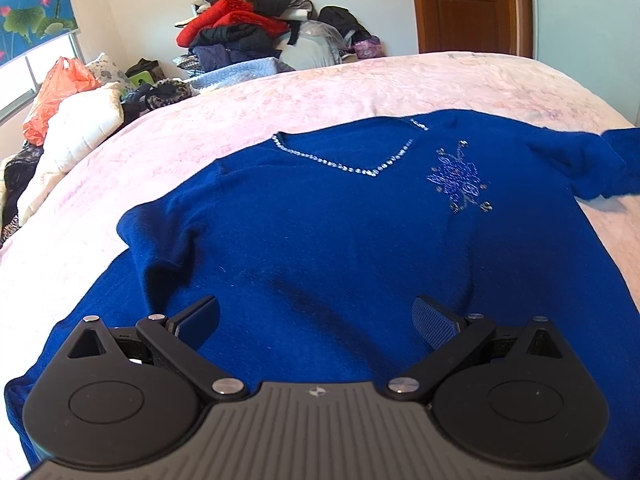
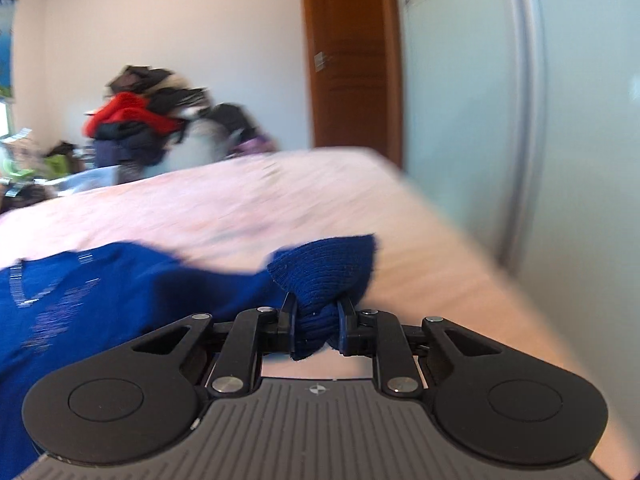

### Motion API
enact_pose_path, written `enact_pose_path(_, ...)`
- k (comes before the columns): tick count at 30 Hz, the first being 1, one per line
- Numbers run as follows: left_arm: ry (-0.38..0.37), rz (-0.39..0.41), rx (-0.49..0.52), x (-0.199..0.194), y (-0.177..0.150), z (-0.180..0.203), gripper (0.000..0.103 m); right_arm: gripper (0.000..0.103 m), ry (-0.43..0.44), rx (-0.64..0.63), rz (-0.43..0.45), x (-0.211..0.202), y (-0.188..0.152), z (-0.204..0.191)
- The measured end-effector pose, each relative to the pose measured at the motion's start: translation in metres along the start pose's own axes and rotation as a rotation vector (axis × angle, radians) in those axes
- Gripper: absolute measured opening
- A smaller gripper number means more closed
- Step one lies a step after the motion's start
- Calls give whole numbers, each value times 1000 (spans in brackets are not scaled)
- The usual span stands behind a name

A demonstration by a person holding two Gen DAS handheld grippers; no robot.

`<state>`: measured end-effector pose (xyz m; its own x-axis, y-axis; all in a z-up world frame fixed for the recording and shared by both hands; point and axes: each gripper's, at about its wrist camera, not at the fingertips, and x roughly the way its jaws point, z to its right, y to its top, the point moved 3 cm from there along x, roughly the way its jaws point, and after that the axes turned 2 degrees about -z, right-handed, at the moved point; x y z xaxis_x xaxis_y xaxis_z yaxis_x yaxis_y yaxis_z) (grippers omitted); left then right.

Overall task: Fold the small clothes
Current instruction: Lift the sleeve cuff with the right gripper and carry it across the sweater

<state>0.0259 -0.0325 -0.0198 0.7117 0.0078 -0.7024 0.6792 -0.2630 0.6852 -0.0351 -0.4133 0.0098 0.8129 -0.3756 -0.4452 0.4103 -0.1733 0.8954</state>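
**Sleeve pinched, body flat**

Pink plush bedspread [image 1: 360, 84] carries a royal-blue knit sweater [image 1: 320, 232], front up, rhinestone V-neck toward the far clothes pile [image 1: 248, 28]. Only the right wrist view shows the sweater's ribbed cuff [image 2: 324, 276] clamped in the right gripper [image 2: 318, 330]. Left gripper [image 1: 316, 320] hangs over the sweater's lower body, jaws spread, empty.

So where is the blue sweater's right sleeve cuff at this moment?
In the right wrist view the cuff is bunched between the right gripper's fingers, above the pink bedspread, right of the sweater's body.
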Motion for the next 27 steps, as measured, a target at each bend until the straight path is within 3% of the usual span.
enact_pose_path(8,24,-3,2,4,3,-5,103,21,-263,-57,86,-14,40,72)
enact_pose_path(14,30,-1,-2,6,4,-8,103,21,-362,-77,102,-16,49,101)
enact_pose_path(17,34,-1,-8,8,5,-9,103,21,-336,-75,111,-23,47,94)
enact_pose_path(20,39,-4,-11,10,5,-9,103,21,-267,-105,127,-29,47,63)
enact_pose_path(27,45,-14,-21,14,4,-13,103,21,57,-94,124,-35,48,-27)
